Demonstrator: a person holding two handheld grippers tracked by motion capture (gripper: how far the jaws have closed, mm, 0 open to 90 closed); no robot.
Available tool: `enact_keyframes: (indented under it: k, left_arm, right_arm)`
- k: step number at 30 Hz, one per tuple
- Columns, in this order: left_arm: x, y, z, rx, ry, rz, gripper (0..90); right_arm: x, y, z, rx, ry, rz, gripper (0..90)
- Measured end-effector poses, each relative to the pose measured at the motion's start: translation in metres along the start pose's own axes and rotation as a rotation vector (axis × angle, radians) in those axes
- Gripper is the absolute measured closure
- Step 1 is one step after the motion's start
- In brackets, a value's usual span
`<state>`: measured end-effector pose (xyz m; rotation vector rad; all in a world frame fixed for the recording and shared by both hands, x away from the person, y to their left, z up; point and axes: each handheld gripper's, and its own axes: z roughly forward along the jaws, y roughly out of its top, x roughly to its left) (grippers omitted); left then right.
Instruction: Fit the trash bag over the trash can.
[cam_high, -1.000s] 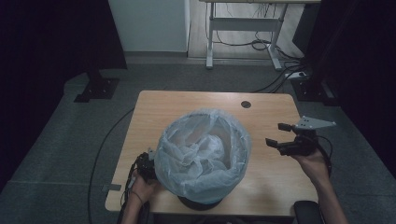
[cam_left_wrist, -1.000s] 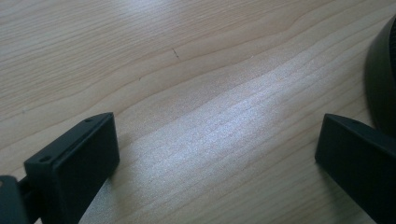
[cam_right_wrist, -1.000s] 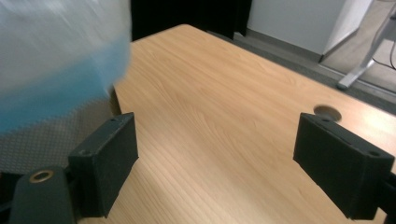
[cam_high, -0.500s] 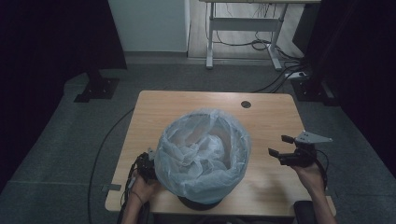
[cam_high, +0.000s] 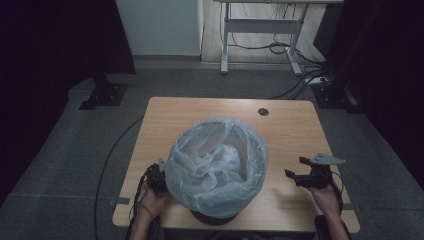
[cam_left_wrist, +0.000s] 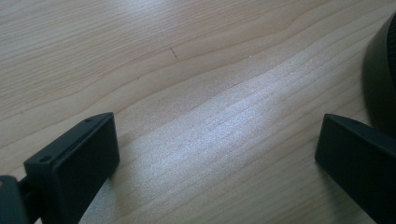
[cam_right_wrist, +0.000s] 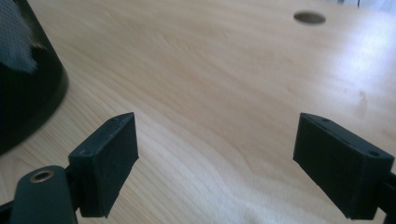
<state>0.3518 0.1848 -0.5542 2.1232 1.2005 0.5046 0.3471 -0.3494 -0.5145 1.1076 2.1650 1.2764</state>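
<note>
Grey carpeted floor (cam_high: 60, 165) around one light wooden desk (cam_high: 220, 107); second desk frame (cam_high: 260, 35) with loose cables at the far wall.

Item 1: dark round bin (cam_high: 215, 217), standing on the desk near the person's edge, roughly central. Fitted with a translucent white bag liner (cam_high: 215, 165) stretched over the rim and crumpled inside. Bin's black wall appears at the right edge of the left gripper view (cam_left_wrist: 380, 79) and at the left edge of the right gripper view (cam_right_wrist: 23, 93).

Item 2: left gripper (cam_high: 156, 176), low at the desk, just beside the bin's left side. Jaws wide apart, bare wood between them.

Item 3: right gripper (cam_high: 299, 170), over the desk's right part, well apart from the bin. Jaws wide apart, nothing between them.

Item 4: round cable hole (cam_high: 263, 111) in the desk, far right area; also in the right gripper view (cam_right_wrist: 309, 17).
</note>
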Motion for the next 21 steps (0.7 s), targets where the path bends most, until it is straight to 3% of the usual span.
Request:
enact_keyframes:
  k: [8,13,14,21]
  left_arm:
    - [0.000,0.000,0.000,0.000,0.000,0.000,0.0]
    - [0.000,0.000,0.000,0.000,0.000,0.000,0.0]
    - [0.000,0.000,0.000,0.000,0.000,0.000,0.0]
    - [0.000,0.000,0.000,0.000,0.000,0.000,0.0]
  right_arm:
    - [0.002,-0.021,0.019,0.111,-0.007,-0.017,13.0]
    - [-0.001,-0.032,0.030,0.212,0.005,0.013,10.3]
    - [-0.002,-0.034,0.032,0.204,-0.008,0.012,4.4]
    - [0.002,-0.034,0.035,0.228,-0.049,-0.021,1.8]
